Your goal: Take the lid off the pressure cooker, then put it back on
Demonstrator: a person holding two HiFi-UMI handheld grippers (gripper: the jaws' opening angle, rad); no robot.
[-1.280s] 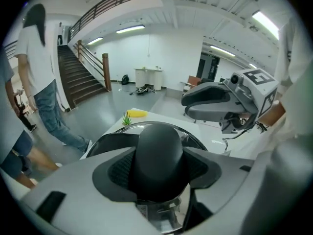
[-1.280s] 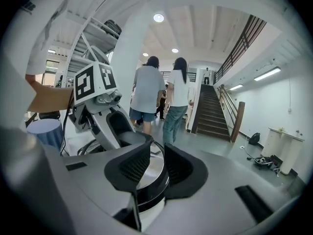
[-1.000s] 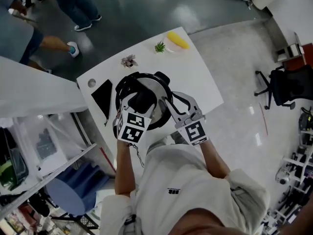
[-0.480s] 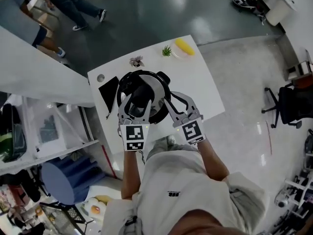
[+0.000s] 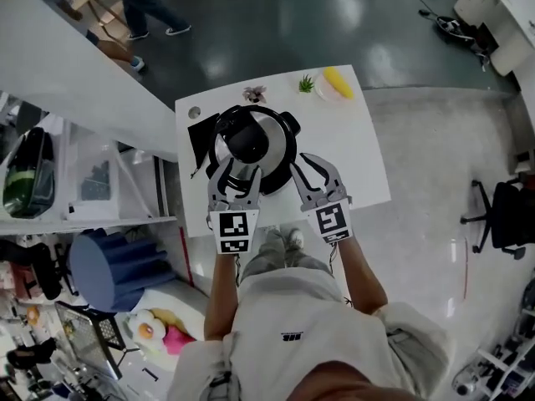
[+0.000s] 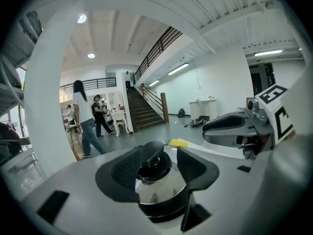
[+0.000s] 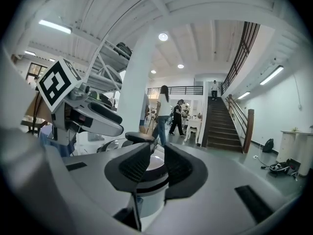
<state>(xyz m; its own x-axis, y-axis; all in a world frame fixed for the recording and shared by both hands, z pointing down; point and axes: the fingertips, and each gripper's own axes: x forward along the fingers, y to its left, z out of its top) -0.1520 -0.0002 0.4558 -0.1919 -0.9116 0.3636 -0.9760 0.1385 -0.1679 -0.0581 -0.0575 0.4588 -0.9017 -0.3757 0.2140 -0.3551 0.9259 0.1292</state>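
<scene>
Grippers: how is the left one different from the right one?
The left gripper reaches over the near edge of the pressure cooker; the right gripper hangs beside the cooker, over the white table. The left gripper's jaws stand wider and are closing, the lid knob showing beyond them; the right gripper's jaws leave a narrow gap. Both grip nothing and carry a marker cube.

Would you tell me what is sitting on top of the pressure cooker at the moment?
A shiny metal lid with a black knob in the middle sits on the pressure cooker. The lid covers the inside, so any contents cannot be seen.
</scene>
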